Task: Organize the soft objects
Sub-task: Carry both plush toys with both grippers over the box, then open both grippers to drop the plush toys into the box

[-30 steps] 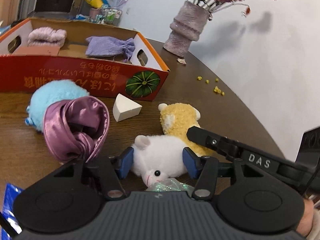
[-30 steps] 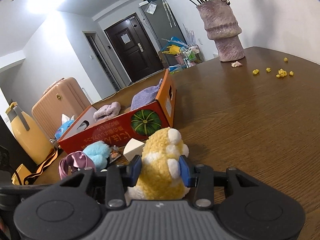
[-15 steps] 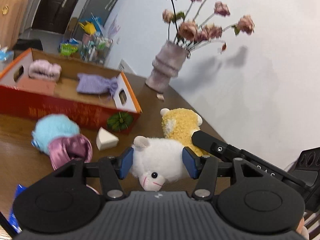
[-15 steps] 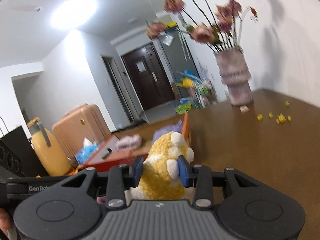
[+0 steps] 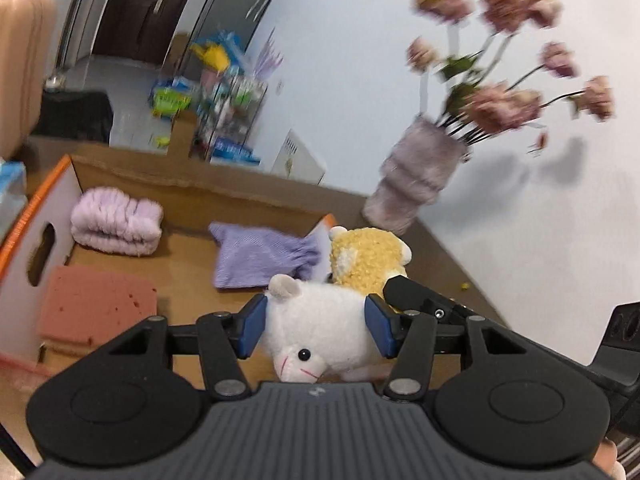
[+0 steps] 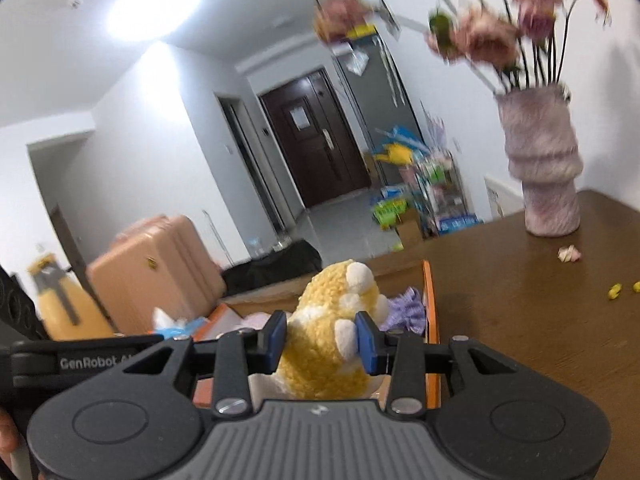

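My left gripper [image 5: 316, 330] is shut on a white plush animal [image 5: 320, 332], held in the air above the open cardboard box [image 5: 52, 188]. My right gripper [image 6: 322, 338] is shut on a yellow plush animal [image 6: 332, 344], carried over the box's orange right rim [image 6: 430, 300]. In the left wrist view the yellow plush [image 5: 368, 258] shows just beyond the white one. Inside the box lie a folded lilac towel [image 5: 116, 220], a purple drawstring pouch [image 5: 260, 256] and a pink sponge block [image 5: 96, 304].
A fuzzy pink vase of dried flowers [image 5: 416, 184] stands on the brown table [image 6: 540, 312] right of the box. Yellow crumbs [image 6: 614, 290] dot the table. A peach suitcase [image 6: 156, 264] and a cluttered shelf [image 6: 424, 184] stand on the floor beyond.
Both grippers lifted their plush toys off the table and carried them forward over the box. The blue plush, satin scrunchie and white wedge have dropped out of view.
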{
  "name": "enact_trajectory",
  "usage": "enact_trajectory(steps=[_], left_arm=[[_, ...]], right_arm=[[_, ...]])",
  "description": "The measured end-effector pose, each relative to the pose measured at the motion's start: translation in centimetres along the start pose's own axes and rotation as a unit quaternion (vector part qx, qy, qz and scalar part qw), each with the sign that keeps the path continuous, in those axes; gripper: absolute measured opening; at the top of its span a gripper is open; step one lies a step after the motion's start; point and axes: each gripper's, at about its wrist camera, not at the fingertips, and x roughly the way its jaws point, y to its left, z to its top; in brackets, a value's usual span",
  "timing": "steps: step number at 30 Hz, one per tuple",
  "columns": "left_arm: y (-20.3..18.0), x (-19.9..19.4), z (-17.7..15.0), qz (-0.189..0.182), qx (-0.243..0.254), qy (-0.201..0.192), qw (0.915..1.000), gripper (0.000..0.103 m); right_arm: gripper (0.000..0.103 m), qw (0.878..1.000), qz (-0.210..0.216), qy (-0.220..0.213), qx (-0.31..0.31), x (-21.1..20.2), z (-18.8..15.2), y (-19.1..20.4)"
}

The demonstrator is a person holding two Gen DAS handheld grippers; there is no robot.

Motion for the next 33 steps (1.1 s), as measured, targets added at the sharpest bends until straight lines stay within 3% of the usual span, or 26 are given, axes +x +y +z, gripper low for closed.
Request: enact_trajectory(steps=[3, 6, 11, 14, 19, 23, 28, 33], left_arm=[[2.3, 3.7, 0.0, 0.002, -0.027, 0.041, 0.9988, 0.054], [3.2, 5.4, -0.8, -0.001, -0.028, 0.057, 0.9980, 0.054], [3.9, 6.4, -1.6, -0.023, -0.031, 0.080, 0.9960, 0.056], [3.9, 5.7, -1.7, -0.009, -0.025, 0.078, 0.9966, 0.059], [2.3, 0.5, -0.7, 0.012, 0.012, 0.029, 0.9995, 0.063], [0.6, -5.4, -0.3, 0.063, 0.060, -0.034, 0.9957, 0.069], [-0.9, -12.5, -1.2, 0.158, 0.110, -0.105, 0.9757, 0.079], [-1.4, -17.2, -3.0, 0.200, 0.141, -0.144, 0.9589, 0.085]], right_arm=[[0.036, 0.999, -0.023, 0.031, 0.008, 3.5, -1.0, -1.2], [0.036, 0.998, -0.037, 0.049, 0.004, 5.0, -1.9, -1.9], [0.036, 0.995, -0.074, 0.050, -0.042, 4.8, -2.6, -0.8], [0.040, 0.995, -0.080, 0.047, -0.041, 4.0, -2.6, -0.7], [0.046, 0.996, -0.075, 0.019, -0.049, 0.4, -1.1, 0.5], [0.053, 0.995, -0.064, -0.015, -0.070, -3.6, 0.5, 2.7], [0.075, 0.991, -0.058, -0.034, -0.116, -8.0, 0.9, 5.7], [0.086, 0.987, -0.062, -0.048, -0.140, -11.1, 0.0, 7.9]])
